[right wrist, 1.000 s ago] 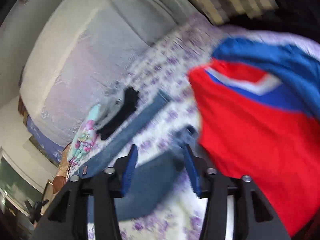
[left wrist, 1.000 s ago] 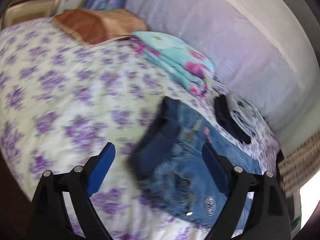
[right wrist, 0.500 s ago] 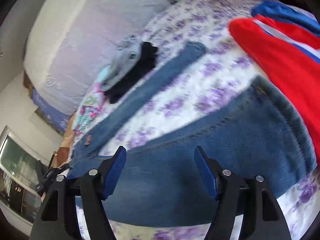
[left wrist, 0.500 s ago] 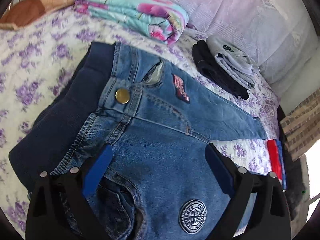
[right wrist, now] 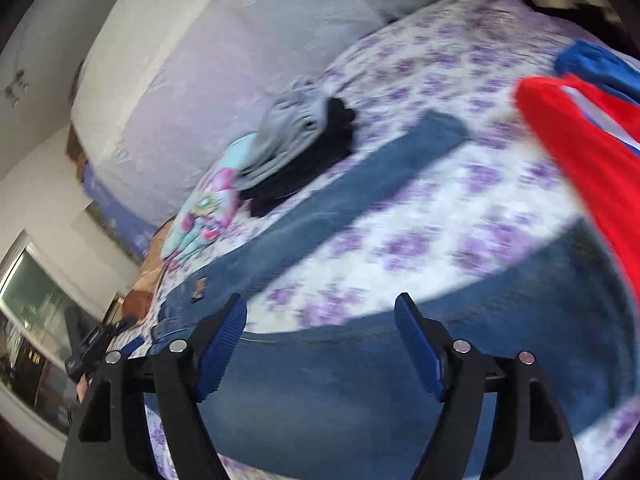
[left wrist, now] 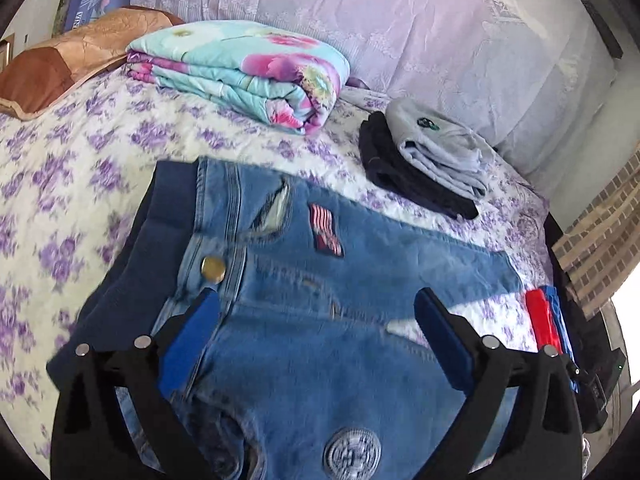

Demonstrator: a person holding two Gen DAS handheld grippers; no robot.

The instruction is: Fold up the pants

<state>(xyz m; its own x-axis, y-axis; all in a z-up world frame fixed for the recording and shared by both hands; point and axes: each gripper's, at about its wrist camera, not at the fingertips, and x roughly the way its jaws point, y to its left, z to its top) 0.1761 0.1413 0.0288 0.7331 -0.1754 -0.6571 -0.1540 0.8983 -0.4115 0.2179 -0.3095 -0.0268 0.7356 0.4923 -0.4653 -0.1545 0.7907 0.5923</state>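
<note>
Jeans (left wrist: 320,320) lie flat on the floral bedspread (left wrist: 60,208), legs spread apart, ready for a lengthwise fold. Left gripper (left wrist: 316,320) hangs spread wide above the waist; right gripper (right wrist: 320,340), also spread, hangs above the near leg. Beyond the jeans sits a folded clothes stack (left wrist: 424,164).

Left gripper (left wrist: 316,320) drawn back from jeans (left wrist: 320,300) — right gripper (right wrist: 320,328) lifted, swung leftward
</note>
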